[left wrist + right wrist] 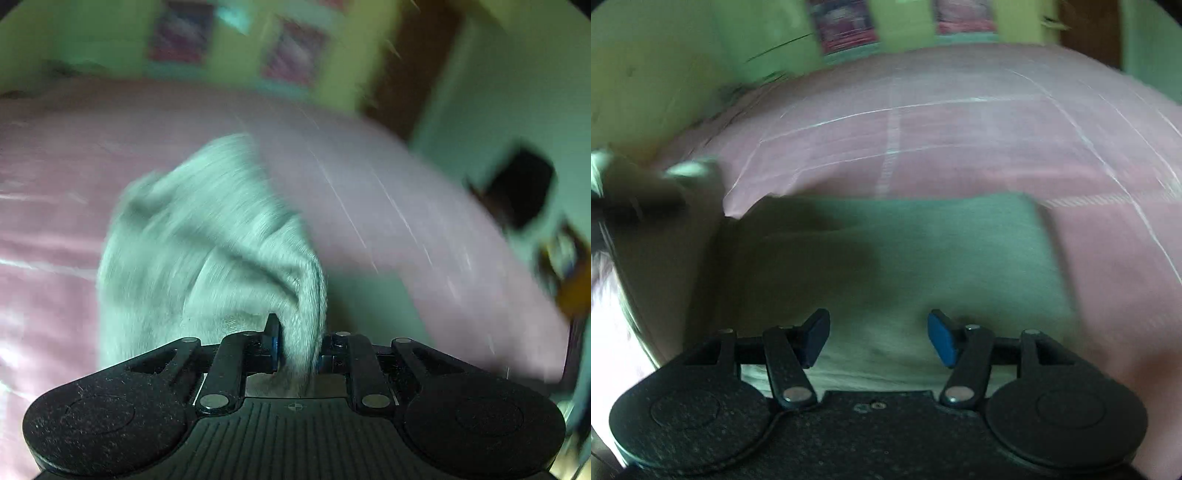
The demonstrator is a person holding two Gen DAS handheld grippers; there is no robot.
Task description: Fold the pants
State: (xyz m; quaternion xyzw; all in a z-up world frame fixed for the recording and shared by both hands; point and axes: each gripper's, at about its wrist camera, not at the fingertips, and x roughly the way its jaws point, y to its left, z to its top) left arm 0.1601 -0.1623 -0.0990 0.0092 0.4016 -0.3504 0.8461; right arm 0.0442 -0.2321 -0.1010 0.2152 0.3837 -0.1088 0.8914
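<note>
The pants [192,236] are pale grey-green cloth on a pink bed sheet [55,177]. My left gripper [297,347] is shut on a bunched edge of the pants, and the cloth hangs away from it toward the bed. In the right wrist view the pants [923,258] lie flat as a rectangle on the sheet [960,147]. My right gripper [878,338] is open just above the near edge of that cloth, holding nothing. Both views are blurred by motion.
A green wall with framed pictures [295,51] stands behind the bed. A brown door [410,66] and a dark object [521,188] are at the right. The bed's left edge and a wall [646,92] show in the right wrist view.
</note>
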